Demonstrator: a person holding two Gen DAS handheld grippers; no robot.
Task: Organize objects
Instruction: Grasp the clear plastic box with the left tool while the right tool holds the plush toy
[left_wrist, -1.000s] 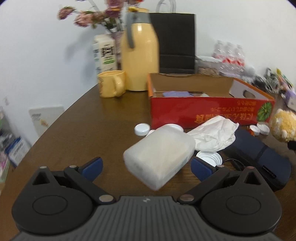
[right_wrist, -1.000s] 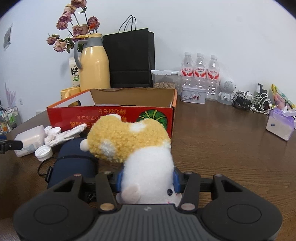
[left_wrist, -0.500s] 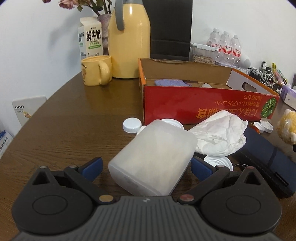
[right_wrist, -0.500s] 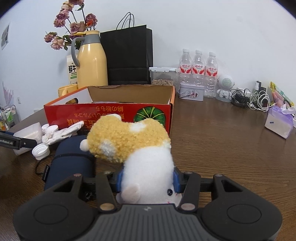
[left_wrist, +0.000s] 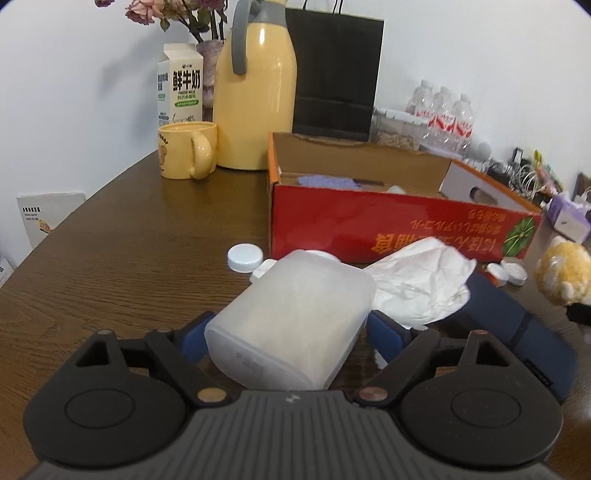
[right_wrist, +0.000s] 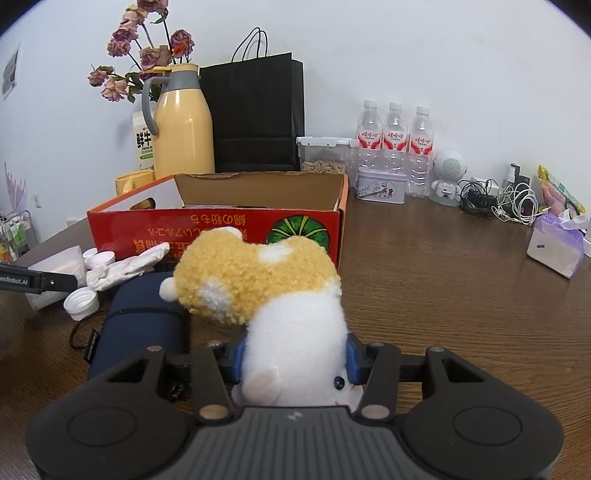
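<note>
My left gripper (left_wrist: 288, 336) is shut on a frosted white plastic jar (left_wrist: 291, 317), lying on its side between the blue pads. My right gripper (right_wrist: 293, 360) is shut on a yellow and white plush toy (right_wrist: 269, 295), also seen at the right edge of the left wrist view (left_wrist: 563, 275). The open red cardboard box (left_wrist: 388, 225) stands behind the jar and shows in the right wrist view (right_wrist: 221, 229). A purple item and a white item lie inside it.
A crumpled white tissue (left_wrist: 421, 282), white caps (left_wrist: 245, 257) and a navy pouch (right_wrist: 140, 325) lie before the box. A yellow mug (left_wrist: 188, 155), yellow thermos (left_wrist: 255, 99), milk carton, black bag (right_wrist: 255, 114), water bottles (right_wrist: 393, 144) and cables (right_wrist: 509, 201) stand behind.
My left gripper closed in around the white jar and its pads now hold it. My right gripper moved slightly forward with the plush toy.
</note>
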